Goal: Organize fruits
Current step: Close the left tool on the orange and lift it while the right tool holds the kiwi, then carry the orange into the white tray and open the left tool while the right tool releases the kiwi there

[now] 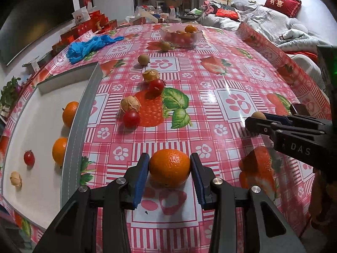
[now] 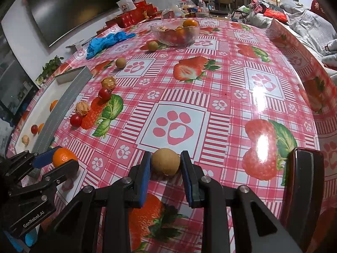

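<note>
The desk (image 1: 210, 97), under a pink strawberry cloth, was only partly sorted. The white tray (image 1: 42, 126) at its left edge was the landmark: it held two oranges against its near wall, a cherry tomato (image 1: 29, 157) and one papery husk fruit (image 1: 16, 179), so a few fruits were already put away. A glass bowl (image 1: 181, 35), well beyond the tray at the desk's far end, held more oranges and tomatoes.

Much was left, by my judgement. A loose line of fruit ran from the bowl back toward the tray's right wall: two brown round fruits, two husk fruits and two tomatoes, all on the cloth just outside the tray. A heap of blue gloves (image 1: 88, 46) lay beyond the tray's far end.

The left claw (image 1: 169, 168) sat low over the desk to the right of the tray's near corner, its blue pads either side of an orange (image 1: 169, 167) and touching it, so it looked clamped on; the orange appeared to rest on the cloth, though I could not be sure. The right claw (image 2: 165, 164), further right of the tray, was levelled the same way with its pads pressed on a brown fruit (image 2: 165, 162).
</note>
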A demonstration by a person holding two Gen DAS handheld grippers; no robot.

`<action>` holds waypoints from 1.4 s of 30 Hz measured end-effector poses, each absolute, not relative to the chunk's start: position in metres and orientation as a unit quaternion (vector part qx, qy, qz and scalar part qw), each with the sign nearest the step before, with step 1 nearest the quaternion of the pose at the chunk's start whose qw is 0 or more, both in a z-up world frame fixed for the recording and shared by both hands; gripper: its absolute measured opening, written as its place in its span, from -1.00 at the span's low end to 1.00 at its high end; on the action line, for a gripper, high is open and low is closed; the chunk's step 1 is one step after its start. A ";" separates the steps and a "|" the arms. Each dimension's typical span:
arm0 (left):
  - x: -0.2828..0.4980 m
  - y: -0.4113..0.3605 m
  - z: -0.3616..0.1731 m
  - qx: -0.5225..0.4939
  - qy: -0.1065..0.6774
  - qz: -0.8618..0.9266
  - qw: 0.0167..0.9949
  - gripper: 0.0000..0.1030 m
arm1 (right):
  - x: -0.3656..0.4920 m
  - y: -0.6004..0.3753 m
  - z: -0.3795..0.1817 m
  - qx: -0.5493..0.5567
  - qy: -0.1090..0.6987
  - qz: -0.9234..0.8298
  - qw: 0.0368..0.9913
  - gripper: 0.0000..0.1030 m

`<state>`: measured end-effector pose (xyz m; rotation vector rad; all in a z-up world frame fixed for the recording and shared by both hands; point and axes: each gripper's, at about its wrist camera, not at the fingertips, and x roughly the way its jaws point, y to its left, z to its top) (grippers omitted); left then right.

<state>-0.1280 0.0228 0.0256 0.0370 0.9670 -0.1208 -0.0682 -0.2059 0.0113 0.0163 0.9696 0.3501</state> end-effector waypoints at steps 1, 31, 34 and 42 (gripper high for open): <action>-0.128 0.023 0.026 0.015 0.464 -0.059 0.884 -0.20 | -0.068 -0.205 0.011 0.006 0.464 0.167 0.870 -0.41; -0.130 0.045 0.030 -0.032 0.466 -0.056 0.882 -0.20 | -0.068 -0.199 0.015 0.008 0.470 0.173 0.865 -0.40; -0.131 0.048 0.033 -0.035 0.462 -0.056 0.884 -0.20 | -0.069 -0.196 0.018 0.007 0.470 0.175 0.865 -0.40; -0.133 0.061 0.043 -0.046 0.450 -0.049 0.891 -0.21 | -0.071 -0.185 0.026 -0.001 0.468 0.180 0.865 -0.40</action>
